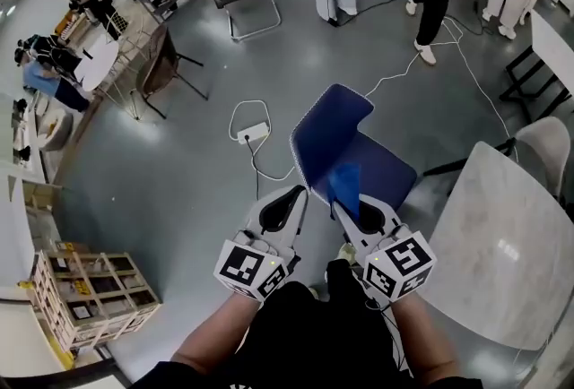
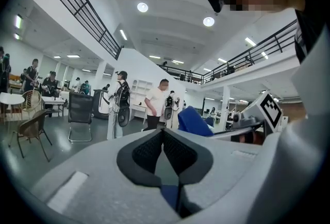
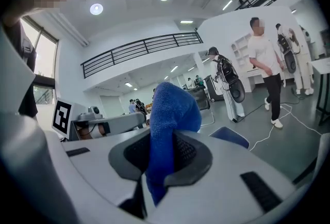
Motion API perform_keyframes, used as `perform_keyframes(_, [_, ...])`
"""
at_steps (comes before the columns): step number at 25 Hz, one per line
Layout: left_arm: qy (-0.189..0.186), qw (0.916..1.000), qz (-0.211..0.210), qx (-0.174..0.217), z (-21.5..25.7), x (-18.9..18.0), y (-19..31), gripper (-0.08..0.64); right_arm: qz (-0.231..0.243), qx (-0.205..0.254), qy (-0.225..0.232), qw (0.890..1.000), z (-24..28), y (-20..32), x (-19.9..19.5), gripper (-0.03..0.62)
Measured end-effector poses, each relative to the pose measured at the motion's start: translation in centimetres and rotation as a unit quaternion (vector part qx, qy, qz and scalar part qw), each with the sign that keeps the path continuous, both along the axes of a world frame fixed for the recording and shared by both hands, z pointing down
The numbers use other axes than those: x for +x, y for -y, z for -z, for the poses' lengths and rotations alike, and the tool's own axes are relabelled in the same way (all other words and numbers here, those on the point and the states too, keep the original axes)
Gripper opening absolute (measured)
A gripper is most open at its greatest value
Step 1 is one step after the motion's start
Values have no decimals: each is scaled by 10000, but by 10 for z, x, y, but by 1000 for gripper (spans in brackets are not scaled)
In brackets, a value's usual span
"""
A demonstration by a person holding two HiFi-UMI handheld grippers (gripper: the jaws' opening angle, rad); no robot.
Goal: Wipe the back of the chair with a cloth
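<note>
Blue, fuzzy cloth (image 3: 167, 130) stands pinched between the jaws of my right gripper (image 1: 352, 210). My left gripper (image 1: 285, 206) is closed on nothing. Just beyond both stands a smooth, blue, moulded chair (image 1: 334, 129).

Nubby cloth (image 3: 170, 109), glossy floor (image 1: 179, 172), smooth plastic chair (image 1: 332, 136)
</note>
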State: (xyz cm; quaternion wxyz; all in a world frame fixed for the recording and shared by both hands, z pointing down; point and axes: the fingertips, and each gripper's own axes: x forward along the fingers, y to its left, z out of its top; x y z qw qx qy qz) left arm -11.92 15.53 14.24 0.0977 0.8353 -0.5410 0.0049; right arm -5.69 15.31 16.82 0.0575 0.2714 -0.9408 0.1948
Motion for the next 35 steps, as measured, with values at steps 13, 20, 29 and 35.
perform_keyframes(13, [228,9991,-165,-328,-44,-25,110,17,-122,-583,-80,9982,-56,100,-28,67])
perform_keyframes(20, [229,9966,-683,-403,-83,-49,155,17,-375,-507,-460,9969,-100,136,-56,67])
perform_keyframes(29, [263,9947,-802,-593,-128,-53,200,17,-283,-424,-773,9957,-163,181,-66,67])
perform_keyframes(35, [306,9954,-543,-734,-157,-52,219,17,335,-182,-786,9962,-193,210,-74,67])
